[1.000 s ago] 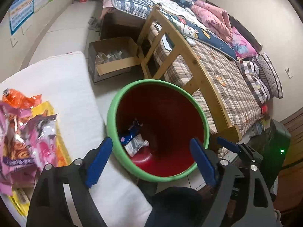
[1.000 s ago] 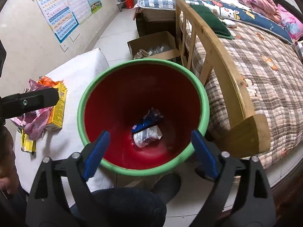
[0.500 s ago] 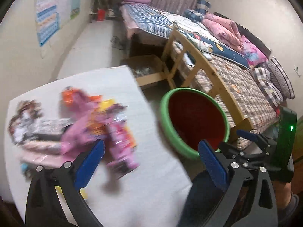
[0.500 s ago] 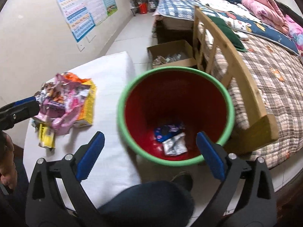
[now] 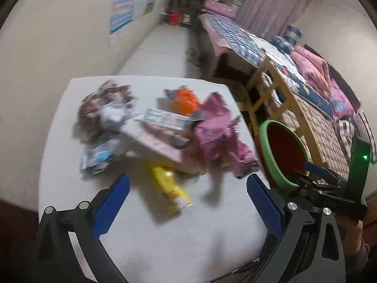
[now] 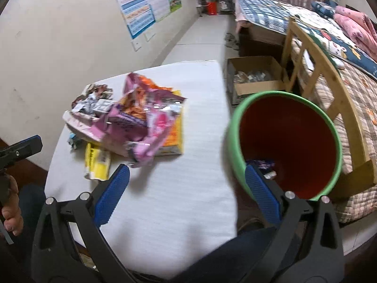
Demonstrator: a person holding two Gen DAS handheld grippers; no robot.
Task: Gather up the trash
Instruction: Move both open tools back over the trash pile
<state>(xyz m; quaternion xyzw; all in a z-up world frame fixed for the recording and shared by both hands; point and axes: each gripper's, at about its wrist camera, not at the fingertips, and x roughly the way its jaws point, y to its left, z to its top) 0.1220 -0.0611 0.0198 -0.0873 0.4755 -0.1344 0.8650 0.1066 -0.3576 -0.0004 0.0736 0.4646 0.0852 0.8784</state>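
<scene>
Left gripper (image 5: 187,197) now over wrappers (image 5: 165,127).

A white padded surface (image 6: 188,165) carries a heap of wrappers (image 6: 132,122) (pink, orange and silver), a yellow box (image 6: 175,136) under them, and a yellow packet (image 5: 170,191) lying nearer.

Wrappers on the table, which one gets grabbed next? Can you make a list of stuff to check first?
1. Left gripper open and holding nothing: ok.
2. Right gripper open and holding nothing: ok.
3. Yellow wrapper lies nearest, ahead of the left gripper, apart from the pile: ok.
4. Bin upright beside the table, mouth open, room inside: ok.
5. Pink wrappers overlap in a heap, so picking only one: cannot tell.
6. Left view sharp enough to aim: not ok, blurred.
</scene>
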